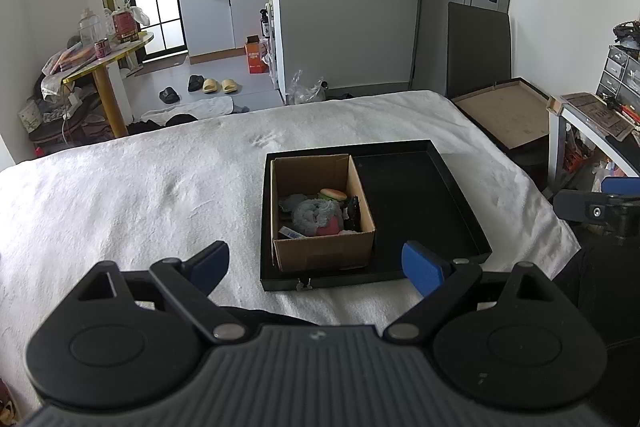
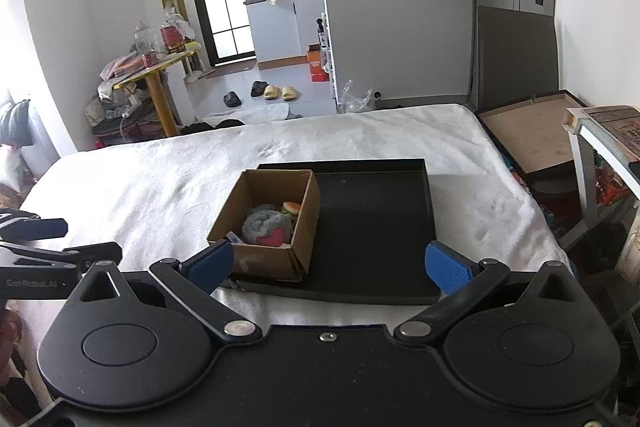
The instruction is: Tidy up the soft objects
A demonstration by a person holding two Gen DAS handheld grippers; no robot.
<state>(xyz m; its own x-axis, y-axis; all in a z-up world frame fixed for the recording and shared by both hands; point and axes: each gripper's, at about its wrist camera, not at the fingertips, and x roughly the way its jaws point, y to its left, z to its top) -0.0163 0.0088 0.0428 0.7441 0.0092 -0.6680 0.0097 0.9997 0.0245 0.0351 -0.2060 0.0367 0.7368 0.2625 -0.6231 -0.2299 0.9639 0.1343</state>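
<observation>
A: Left cam?
B: I see the left gripper (image 1: 316, 267), fingers (image 1: 422, 267) wide apart, empty. Cardboard box (image 1: 320, 247) w/ soft toys (image 1: 316, 215) sits in the black tray (image 1: 420, 195) on the bed (image 1: 120, 187).
A: Right cam?
B: Right gripper (image 2: 330, 265) fingers apart too, nothing held; box in tray's left side.

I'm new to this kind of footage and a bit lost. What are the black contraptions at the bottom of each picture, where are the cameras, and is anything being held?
Each picture comes from a camera mounted on a hand-held grasping tool, looking forward along its two blue-padded fingers. One view shows the left tool, the other the right tool. Both stand open and hold nothing. Ahead is a bed covered with a white blanket. On it sits a shallow black tray, and in the tray's left part a cardboard box holding soft things: a grey fluffy item, a toy burger, something pink.
</observation>
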